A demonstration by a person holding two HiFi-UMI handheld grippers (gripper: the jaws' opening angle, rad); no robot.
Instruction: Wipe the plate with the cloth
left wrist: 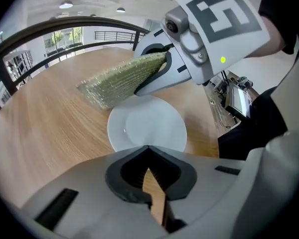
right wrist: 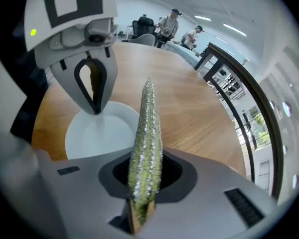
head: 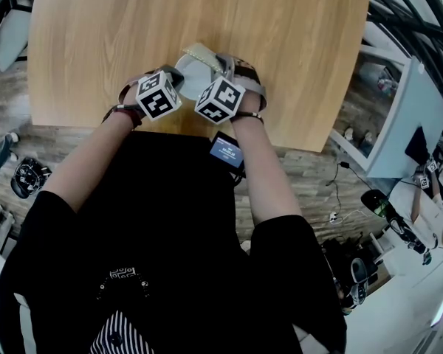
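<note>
Light wooden table [head: 295, 43] on plank floor [head: 4, 102]; black railing [right wrist: 256, 98] (curved), windows [left wrist: 65, 38] beyond; ceiling lights [left wrist: 66, 5] on.

Both forearms reached forward, with the wrists close together on the near side of the plate [head: 190, 71]. The left gripper [left wrist: 148, 149] pointed at the plate from its left, jaws together on nothing. The right gripper [right wrist: 147, 156], over the plate's right side, gripped the cloth [right wrist: 146, 133] edge-up between its jaws.
</note>
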